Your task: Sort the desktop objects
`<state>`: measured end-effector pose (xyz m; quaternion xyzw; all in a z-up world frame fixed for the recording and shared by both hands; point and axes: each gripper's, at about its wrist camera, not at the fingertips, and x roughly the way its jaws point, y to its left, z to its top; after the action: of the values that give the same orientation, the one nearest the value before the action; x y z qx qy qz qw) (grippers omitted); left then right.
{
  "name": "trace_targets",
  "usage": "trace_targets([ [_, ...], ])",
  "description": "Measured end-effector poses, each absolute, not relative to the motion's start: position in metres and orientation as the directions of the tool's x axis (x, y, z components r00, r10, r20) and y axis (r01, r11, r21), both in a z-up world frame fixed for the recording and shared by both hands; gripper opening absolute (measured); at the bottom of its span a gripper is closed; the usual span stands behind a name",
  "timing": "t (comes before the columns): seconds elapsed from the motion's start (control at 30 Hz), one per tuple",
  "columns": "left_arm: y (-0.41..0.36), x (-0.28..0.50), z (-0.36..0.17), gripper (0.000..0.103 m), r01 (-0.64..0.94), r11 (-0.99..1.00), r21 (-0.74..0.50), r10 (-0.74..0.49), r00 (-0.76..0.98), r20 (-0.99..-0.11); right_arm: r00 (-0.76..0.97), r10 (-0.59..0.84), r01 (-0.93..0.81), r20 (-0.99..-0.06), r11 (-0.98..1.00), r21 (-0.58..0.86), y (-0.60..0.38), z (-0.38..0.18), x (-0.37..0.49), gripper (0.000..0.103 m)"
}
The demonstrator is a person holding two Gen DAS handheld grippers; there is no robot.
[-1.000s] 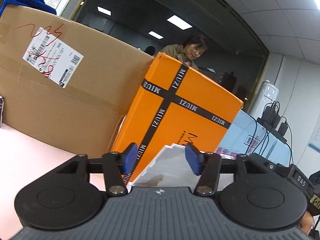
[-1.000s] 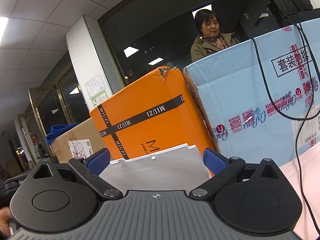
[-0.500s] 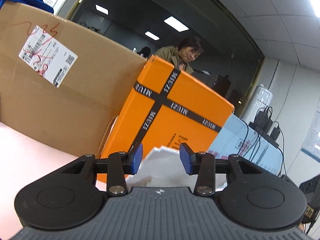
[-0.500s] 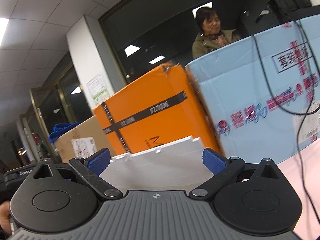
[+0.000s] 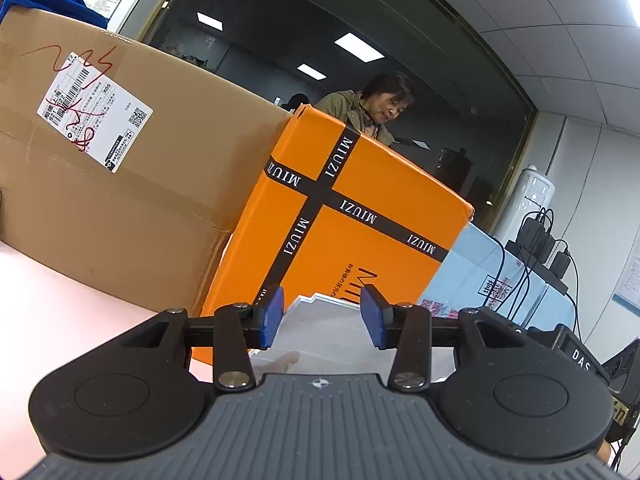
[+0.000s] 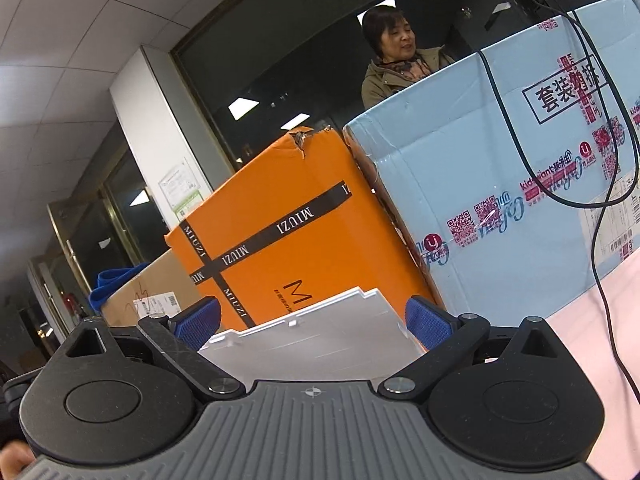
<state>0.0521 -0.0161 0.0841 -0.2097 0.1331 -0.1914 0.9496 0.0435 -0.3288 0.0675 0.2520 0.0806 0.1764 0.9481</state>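
A white plastic panel with a stepped top edge [image 5: 326, 326] [image 6: 316, 330] stands tilted just ahead of both grippers, its lower part hidden behind their bodies. My left gripper [image 5: 323, 317] is partly open, and the panel's face shows in the gap between its blue pads [image 5: 273, 317]. My right gripper [image 6: 313, 323] is wide open; the panel fills the span between its pads [image 6: 427, 326], and no clamping shows. Close behind stands an orange MIUZI box [image 5: 360, 232] [image 6: 288, 236].
A brown carton [image 5: 112, 200] with blue cloth on top flanks the orange box on the left, and a light blue carton [image 6: 520, 200] with black cables [image 6: 600, 240] on the right. Pink tabletop [image 5: 60, 304] [image 6: 592, 340] shows on both sides. A person [image 6: 394, 60] stands behind the boxes.
My left gripper's jaws have narrowed around the view of the white panel. Both views have swung slightly, so the panel and boxes shift a little. The right jaws keep their width.
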Motion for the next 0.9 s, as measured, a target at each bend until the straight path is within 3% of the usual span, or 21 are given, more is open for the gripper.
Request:
trace_targets([
  [0.27, -0.013, 0.051, 0.086, 0.042, 0.306, 0.83, -0.466, -0.422, 0.891, -0.167, 0.919, 0.389, -0.307, -0.071, 0.815, 0.491, -0.33, 0.068, 0.035, 0.101],
  [0.9, -0.023, 0.028, 0.067, 0.048, 0.31, 0.876, -0.369, -0.424, 0.861, -0.281, 0.909, 0.378, -0.27, -0.175, 0.855, 0.443, -0.326, 0.054, 0.013, 0.101],
])
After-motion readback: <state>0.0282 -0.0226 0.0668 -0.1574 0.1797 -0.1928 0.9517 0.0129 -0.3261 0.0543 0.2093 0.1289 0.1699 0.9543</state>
